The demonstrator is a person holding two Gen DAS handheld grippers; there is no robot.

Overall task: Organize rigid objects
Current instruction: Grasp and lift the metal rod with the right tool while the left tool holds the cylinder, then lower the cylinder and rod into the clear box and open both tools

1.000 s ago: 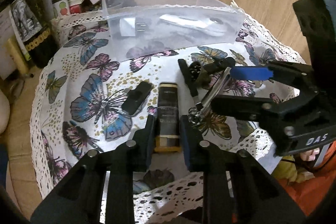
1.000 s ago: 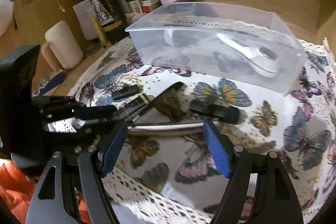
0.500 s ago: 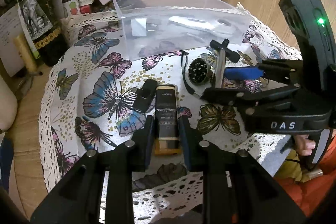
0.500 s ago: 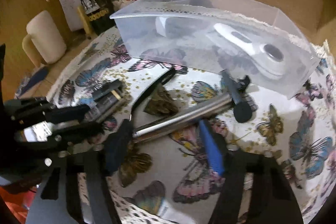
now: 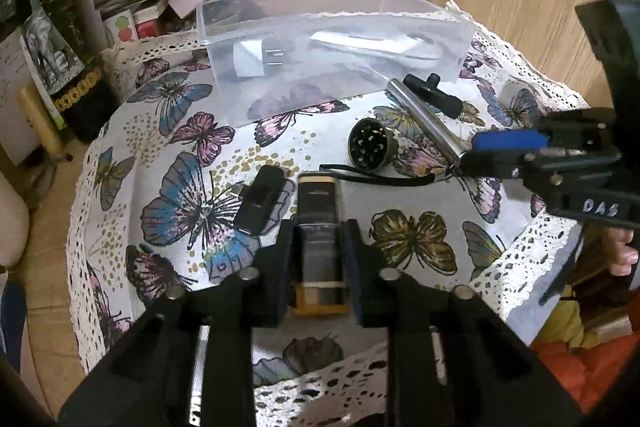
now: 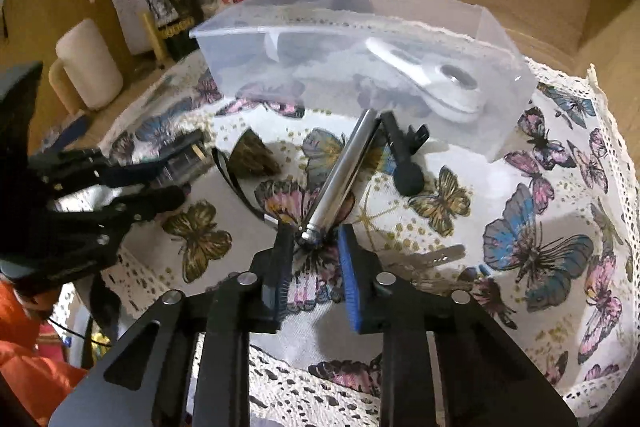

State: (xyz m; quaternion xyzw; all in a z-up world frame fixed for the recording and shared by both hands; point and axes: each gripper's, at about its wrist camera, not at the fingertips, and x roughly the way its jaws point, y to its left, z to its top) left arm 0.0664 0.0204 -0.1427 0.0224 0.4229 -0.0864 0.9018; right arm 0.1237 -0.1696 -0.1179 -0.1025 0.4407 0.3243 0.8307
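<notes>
My left gripper (image 5: pixel 320 243) is shut on a dark bottle with gold ends (image 5: pixel 319 223) that lies on the butterfly tablecloth (image 5: pixel 192 187). My right gripper (image 6: pixel 314 247) has its jaws around the near end of a silver metal tube (image 6: pixel 340 175), which also shows in the left wrist view (image 5: pixel 424 119); whether the pads touch it I cannot tell. A clear plastic box (image 5: pixel 332 43) at the back holds a white plug (image 5: pixel 256 59) and a white device (image 6: pixel 432 87). A black clip (image 5: pixel 260 199), a round grinder (image 5: pixel 366 147) and a black T-shaped tool (image 6: pixel 404 155) lie loose.
A wine bottle (image 5: pixel 60 55), papers and small boxes (image 5: pixel 132 3) crowd the back left. A cream mug (image 6: pixel 88 71) stands left of the table. A key (image 6: pixel 436 255) lies right of my right gripper. The lace table edge (image 5: pixel 320 383) is just below my left gripper.
The silver tube has swung from lying crosswise to pointing toward the box. My right gripper has narrowed around its near end. The left gripper still holds the bottle.
</notes>
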